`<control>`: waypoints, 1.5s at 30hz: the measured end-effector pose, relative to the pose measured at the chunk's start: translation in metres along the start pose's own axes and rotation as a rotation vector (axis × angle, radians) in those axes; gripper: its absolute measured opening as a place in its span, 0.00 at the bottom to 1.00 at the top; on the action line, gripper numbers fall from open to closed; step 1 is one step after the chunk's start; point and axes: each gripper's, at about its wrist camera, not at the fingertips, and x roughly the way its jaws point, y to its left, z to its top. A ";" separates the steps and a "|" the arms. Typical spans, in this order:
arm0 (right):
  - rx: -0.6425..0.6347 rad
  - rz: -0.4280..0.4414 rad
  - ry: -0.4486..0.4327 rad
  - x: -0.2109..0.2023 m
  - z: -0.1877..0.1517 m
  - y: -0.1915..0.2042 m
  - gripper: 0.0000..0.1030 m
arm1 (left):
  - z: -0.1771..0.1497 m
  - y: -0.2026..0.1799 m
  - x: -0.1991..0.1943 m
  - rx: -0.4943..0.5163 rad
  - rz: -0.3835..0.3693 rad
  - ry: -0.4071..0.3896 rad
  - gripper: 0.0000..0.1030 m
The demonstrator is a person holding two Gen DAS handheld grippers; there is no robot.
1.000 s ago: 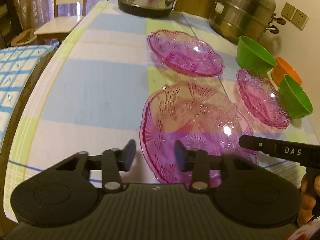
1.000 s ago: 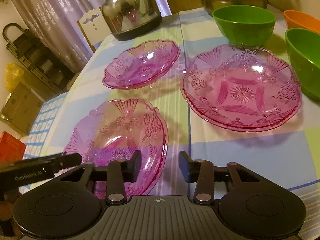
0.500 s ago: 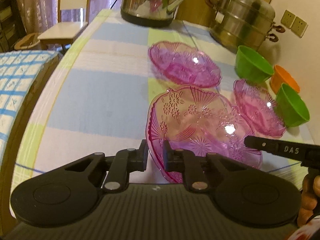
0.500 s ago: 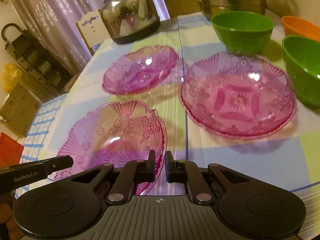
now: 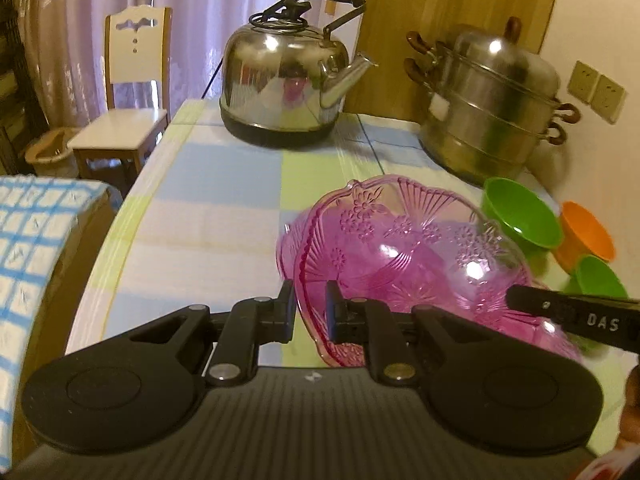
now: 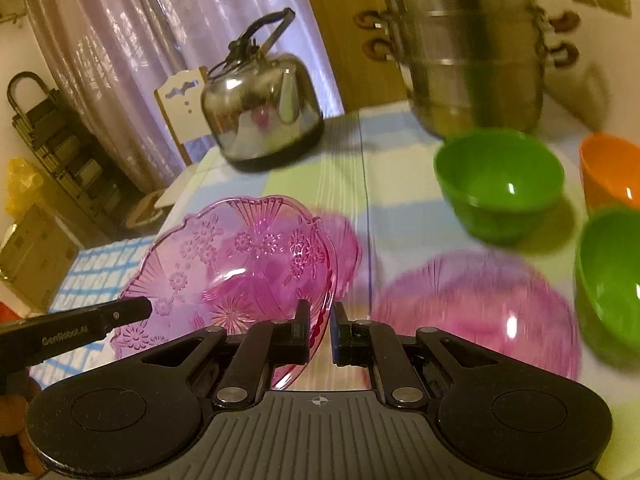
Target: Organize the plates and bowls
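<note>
We grip the pink glass plate (image 5: 404, 256) from both sides: our left hand-held gripper (image 5: 311, 312) is clenched on its left rim, and our right hand-held gripper (image 6: 321, 328) is clenched on its right rim. The plate hangs tilted above the checked table (image 5: 208, 208), over a second pink plate (image 6: 344, 248) that shows behind it. A third pink plate (image 6: 476, 312), blurred, lies on the table to the right, near two green bowls (image 6: 500, 180) and an orange bowl (image 6: 612, 172). At the far end stand a steel kettle (image 5: 284, 72) and a stacked steamer pot (image 5: 488, 116).
</note>
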 end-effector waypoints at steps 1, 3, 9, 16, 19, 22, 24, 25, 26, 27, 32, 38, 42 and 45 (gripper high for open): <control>-0.007 -0.010 -0.001 0.008 0.005 0.000 0.09 | 0.004 0.000 0.008 -0.006 0.001 0.003 0.13; -0.006 -0.023 0.006 0.024 0.014 -0.004 0.09 | 0.008 0.000 0.026 -0.007 0.007 0.008 0.13; 0.033 -0.022 0.064 0.071 0.027 -0.022 0.09 | 0.015 -0.001 0.066 0.025 0.055 0.035 0.13; 0.017 -0.037 0.085 0.096 0.030 -0.025 0.10 | 0.017 0.005 0.089 0.018 0.067 0.069 0.13; 0.014 -0.040 0.096 0.101 0.029 -0.027 0.10 | 0.015 0.005 0.096 0.013 0.071 0.087 0.13; 0.005 -0.047 0.101 0.106 0.028 -0.027 0.10 | 0.013 0.004 0.098 0.019 0.080 0.094 0.13; 0.006 -0.046 0.101 0.108 0.028 -0.028 0.10 | 0.013 0.004 0.098 0.016 0.078 0.092 0.13; 0.006 -0.046 0.099 0.108 0.028 -0.029 0.10 | 0.013 0.004 0.099 0.018 0.078 0.092 0.13; 0.005 -0.047 0.099 0.109 0.028 -0.028 0.10 | 0.012 0.004 0.099 0.017 0.077 0.093 0.13; 0.006 -0.048 0.099 0.110 0.028 -0.028 0.10 | 0.012 0.004 0.100 0.018 0.077 0.094 0.13; 0.000 -0.048 0.095 0.110 0.026 -0.028 0.10 | 0.012 0.001 0.101 0.043 0.101 0.091 0.14; 0.020 -0.023 0.059 0.105 0.028 -0.033 0.42 | 0.012 0.002 0.097 0.059 0.126 0.068 0.29; 0.036 -0.015 0.042 0.090 0.027 -0.038 0.43 | 0.014 0.004 0.090 0.029 0.113 0.051 0.29; 0.065 -0.007 0.031 0.075 0.025 -0.043 0.43 | 0.015 0.004 0.083 -0.006 0.084 0.035 0.29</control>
